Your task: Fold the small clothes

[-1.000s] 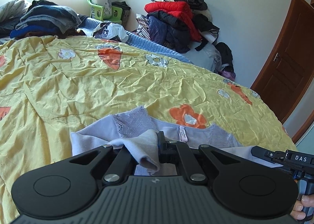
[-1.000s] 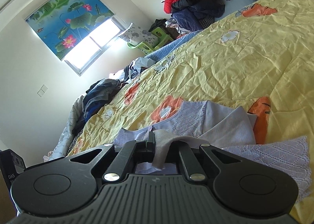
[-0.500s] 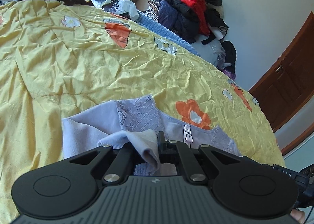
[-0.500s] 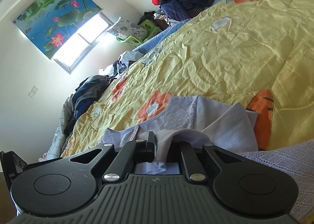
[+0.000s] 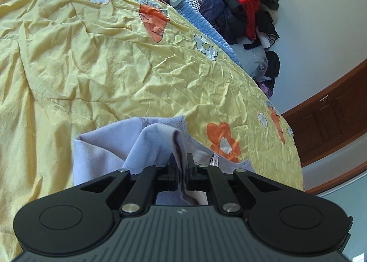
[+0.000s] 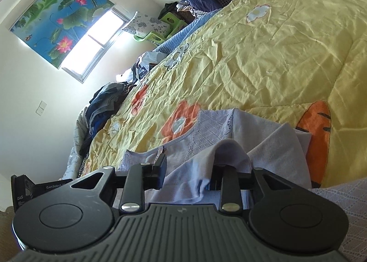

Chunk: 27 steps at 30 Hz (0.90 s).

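Presently a pale lilac garment (image 5: 98, 158) is seen lying at the lower centre of both wrist views, on a bed covered by a crinkled yellow quilt (image 5: 91, 66) printed with orange and white flowers. A raised fold of its hem is clenched between the fingers of the left gripper (image 5: 182, 165), the cloth being pinched into a narrow upright ridge. The right gripper (image 6: 188, 170) has just been opening; its fingers stand parted, and a soft hump of the same garment is draped over the right-hand finger (image 6: 220, 177) and lies loosely between the two, apparently released.

For the fold to be laid well, the lifted edge should probably be lowered flat and square before the left grip is let go, and the right fingers drawn back cleanly so that no cloth is dragged along.

The fabric looks thin, matte and limp, with a lace panel (image 6: 206, 128) near the neckline and a small label (image 5: 214, 162) sewn inside.
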Each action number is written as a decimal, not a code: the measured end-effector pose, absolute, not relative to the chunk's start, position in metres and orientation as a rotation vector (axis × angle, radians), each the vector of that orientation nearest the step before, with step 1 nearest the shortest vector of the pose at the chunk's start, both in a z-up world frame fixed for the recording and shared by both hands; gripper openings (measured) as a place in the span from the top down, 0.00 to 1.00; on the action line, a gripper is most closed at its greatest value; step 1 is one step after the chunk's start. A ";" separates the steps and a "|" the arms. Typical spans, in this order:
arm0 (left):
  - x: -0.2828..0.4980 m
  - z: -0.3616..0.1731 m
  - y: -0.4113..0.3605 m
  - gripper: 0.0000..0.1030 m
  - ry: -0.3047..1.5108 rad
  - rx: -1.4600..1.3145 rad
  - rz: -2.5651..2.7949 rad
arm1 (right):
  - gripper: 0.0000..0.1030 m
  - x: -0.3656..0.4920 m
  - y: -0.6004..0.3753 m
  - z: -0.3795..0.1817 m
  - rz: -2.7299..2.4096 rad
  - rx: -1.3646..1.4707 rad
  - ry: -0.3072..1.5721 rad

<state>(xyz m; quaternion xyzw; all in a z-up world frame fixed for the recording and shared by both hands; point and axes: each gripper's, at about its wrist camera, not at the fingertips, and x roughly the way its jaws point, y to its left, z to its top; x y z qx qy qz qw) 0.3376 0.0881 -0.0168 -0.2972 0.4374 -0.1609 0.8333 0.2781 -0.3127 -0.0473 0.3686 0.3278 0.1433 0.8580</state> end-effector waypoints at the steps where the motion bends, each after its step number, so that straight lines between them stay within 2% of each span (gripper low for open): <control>1: 0.340 -0.017 0.090 0.95 0.929 -0.636 -0.339 | 0.65 0.280 -0.313 -0.048 0.299 0.782 0.687; 12: 0.352 -0.020 0.093 0.93 0.911 -0.646 -0.255 | 0.60 0.288 -0.319 -0.057 0.243 0.838 0.665; 14: 0.352 -0.015 0.092 0.88 0.885 -0.617 -0.231 | 0.57 0.288 -0.320 -0.056 0.228 0.841 0.646; 15: 0.352 -0.012 0.092 0.81 0.870 -0.603 -0.219 | 0.56 0.287 -0.322 -0.055 0.215 0.840 0.630; 16: 0.351 -0.008 0.092 0.70 0.850 -0.589 -0.207 | 0.52 0.287 -0.323 -0.054 0.202 0.838 0.612; 17: 0.349 -0.005 0.093 0.62 0.828 -0.577 -0.198 | 0.50 0.286 -0.325 -0.052 0.190 0.835 0.592; 18: 0.346 -0.002 0.093 0.44 0.811 -0.569 -0.190 | 0.50 0.286 -0.327 -0.049 0.182 0.828 0.574; 19: 0.343 0.001 0.093 0.33 0.788 -0.557 -0.183 | 0.50 0.284 -0.327 -0.047 0.177 0.817 0.562; 22: 0.334 0.009 0.089 0.32 0.745 -0.484 -0.197 | 0.50 0.281 -0.321 -0.036 0.218 0.747 0.533; 27: 0.321 0.008 0.054 0.32 0.765 -0.275 -0.275 | 0.49 0.291 -0.290 -0.035 0.363 0.620 0.659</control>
